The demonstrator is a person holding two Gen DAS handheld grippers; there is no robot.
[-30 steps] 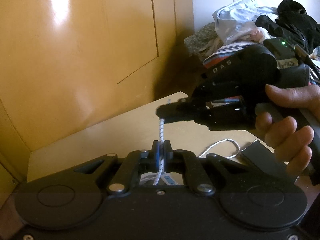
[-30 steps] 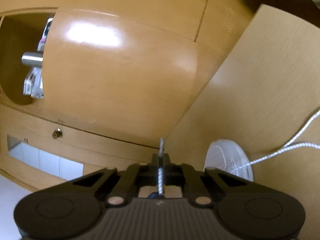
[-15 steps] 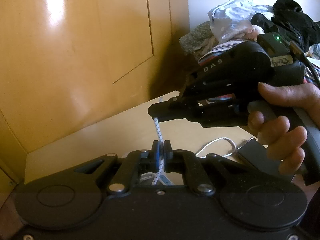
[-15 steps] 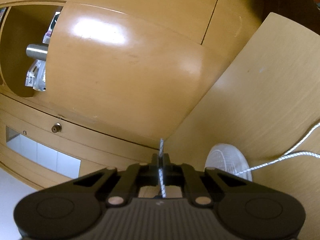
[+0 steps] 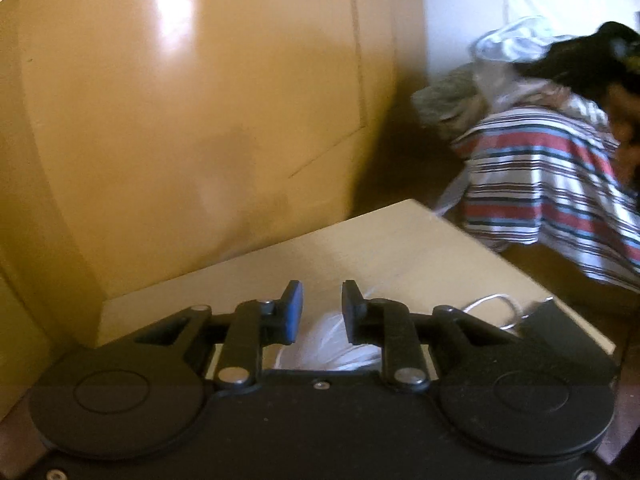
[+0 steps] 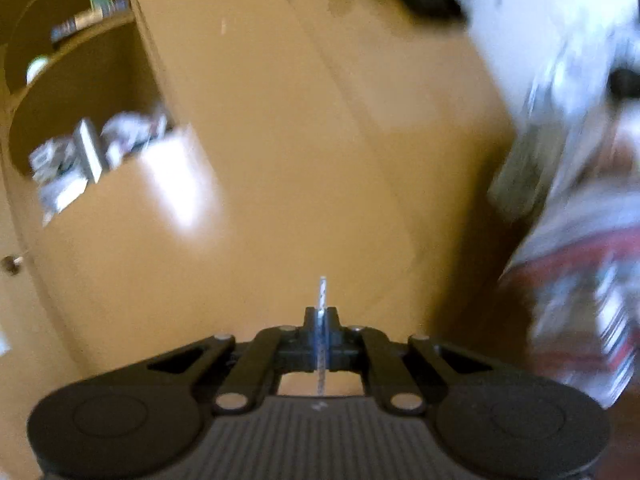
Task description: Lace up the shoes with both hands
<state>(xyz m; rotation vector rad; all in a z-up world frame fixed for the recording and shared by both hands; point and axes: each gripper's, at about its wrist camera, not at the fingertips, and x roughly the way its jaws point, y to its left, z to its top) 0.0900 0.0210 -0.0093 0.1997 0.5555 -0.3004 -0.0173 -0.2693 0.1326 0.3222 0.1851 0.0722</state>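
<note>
The left claw is black, and one of its pads is blue. Behind it, a white shoe shows on a light tan table. To its right is a cloth with red, blue, black and white stripes. The wall beyond it is shiny yellow-brown wood. The right claw is black too, pinching a white lace with dark specks.

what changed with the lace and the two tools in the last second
The left tool let go of the lace; its jaws are opening with nothing between them. The right tool swung away, out of the left view, taking the lace along. It stayed shut on the lace.
</note>
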